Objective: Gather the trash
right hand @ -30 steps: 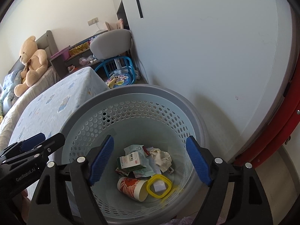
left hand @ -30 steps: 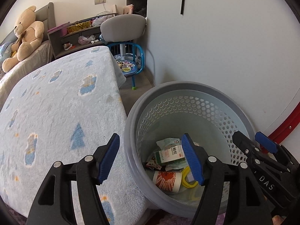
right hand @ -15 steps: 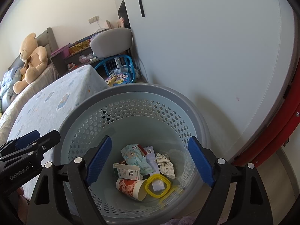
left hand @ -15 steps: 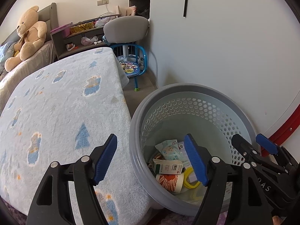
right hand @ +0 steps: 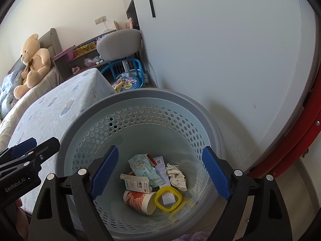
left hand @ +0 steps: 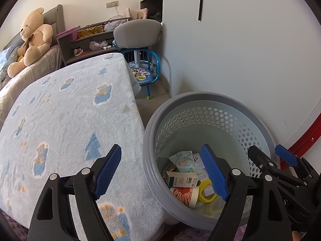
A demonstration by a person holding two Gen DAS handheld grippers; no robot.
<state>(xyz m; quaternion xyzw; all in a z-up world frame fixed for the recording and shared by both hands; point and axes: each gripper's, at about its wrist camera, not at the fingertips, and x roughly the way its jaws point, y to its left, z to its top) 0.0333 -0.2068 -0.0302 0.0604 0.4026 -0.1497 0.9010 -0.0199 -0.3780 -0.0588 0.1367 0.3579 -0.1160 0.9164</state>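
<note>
A grey perforated waste basket (right hand: 140, 100) stands on the floor beside the bed; it also shows in the left wrist view (left hand: 200, 98). Inside lie a small carton (right hand: 136, 184), a paper cup (right hand: 138, 199), a yellow-rimmed lid (right hand: 168, 197), a wipes packet (right hand: 144, 168) and crumpled paper (right hand: 177, 175). My right gripper (right hand: 159, 172) is open and empty above the basket's mouth. My left gripper (left hand: 162, 170) is open and empty, straddling the basket's left rim and the bed edge.
A bed with a pale blue fleece blanket (left hand: 66, 116) lies left of the basket. A white wall (left hand: 240, 50) stands right behind it. A blue child's chair (left hand: 144, 68) sits at the bed's far corner. A teddy bear (left hand: 32, 38) sits on the bed.
Both grippers have drawn back a little from the basket. The carton and wipes packet have fallen and settled on the basket's bottom.
</note>
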